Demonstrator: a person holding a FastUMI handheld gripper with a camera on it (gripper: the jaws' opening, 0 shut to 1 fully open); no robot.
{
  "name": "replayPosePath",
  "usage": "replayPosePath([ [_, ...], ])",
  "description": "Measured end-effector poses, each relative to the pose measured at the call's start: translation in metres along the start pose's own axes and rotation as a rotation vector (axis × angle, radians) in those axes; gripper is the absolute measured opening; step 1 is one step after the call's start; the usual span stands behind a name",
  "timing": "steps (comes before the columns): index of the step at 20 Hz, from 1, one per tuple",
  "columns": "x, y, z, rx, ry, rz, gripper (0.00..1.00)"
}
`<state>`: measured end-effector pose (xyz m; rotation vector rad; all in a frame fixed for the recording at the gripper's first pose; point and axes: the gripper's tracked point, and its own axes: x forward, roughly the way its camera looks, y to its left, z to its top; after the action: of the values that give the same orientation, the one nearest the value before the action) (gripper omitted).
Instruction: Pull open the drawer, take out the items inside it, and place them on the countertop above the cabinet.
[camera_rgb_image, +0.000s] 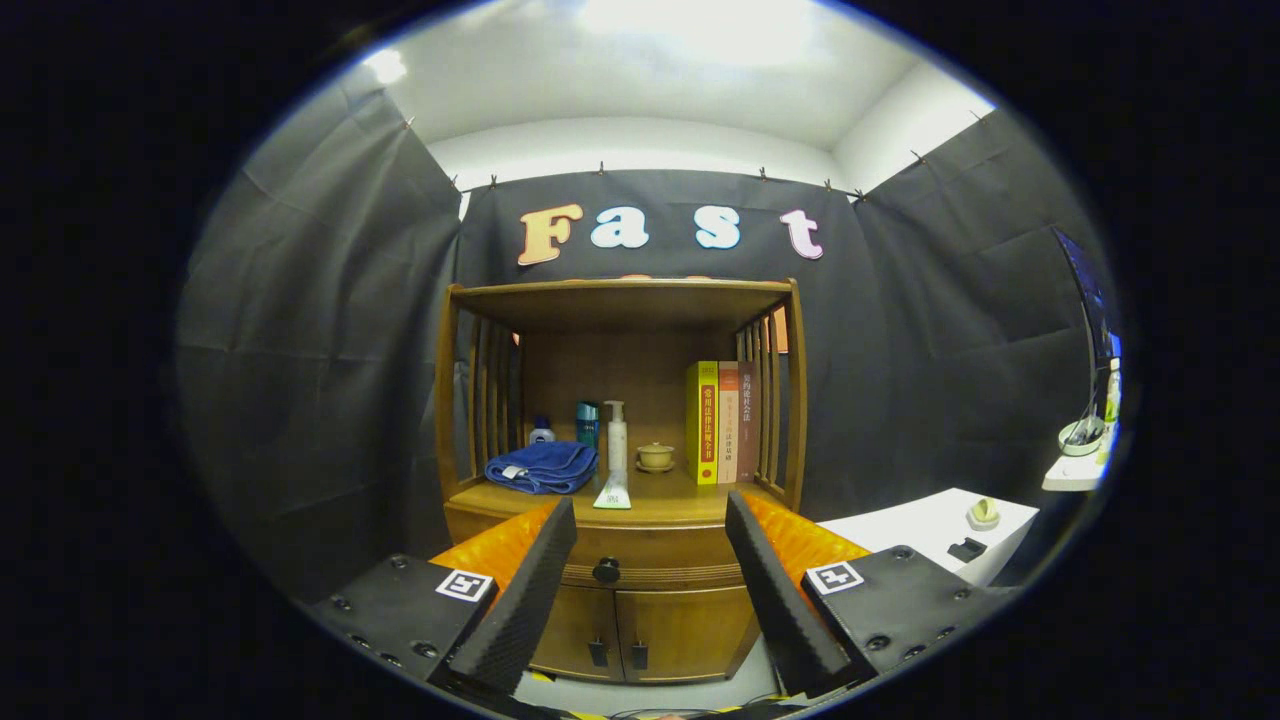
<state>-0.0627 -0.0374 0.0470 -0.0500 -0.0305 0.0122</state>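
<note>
drawer (640, 560): sitting closed right under the countertop, its dark knob (606, 570) showing between the fingers, a bit toward the left one
gripper (650, 535): hanging well back from the cabinet (620, 640), fingers spread wide, grabbing nothing
countertop (670, 500): towel (541, 466) lying at the left edge, a tube (613, 493) at the front edge near the middle, pump bottle (617, 436) standing behind it, little pot (655, 457) beside that, books (722, 422) standing by the right edge
back left corner: two small bottles (565, 427) peeking up behind the towel
white table (930, 525): sitting off to the cabinet's right
</note>
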Motion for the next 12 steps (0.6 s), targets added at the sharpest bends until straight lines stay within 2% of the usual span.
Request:
replayPosePath([
  [3, 0.001, 0.001, -0.007, 0.015, 0.017, 0.015, 0.98],
  [12, 0.004, -0.018, -0.004, 0.043, 0.0, -0.029, 0.98],
])
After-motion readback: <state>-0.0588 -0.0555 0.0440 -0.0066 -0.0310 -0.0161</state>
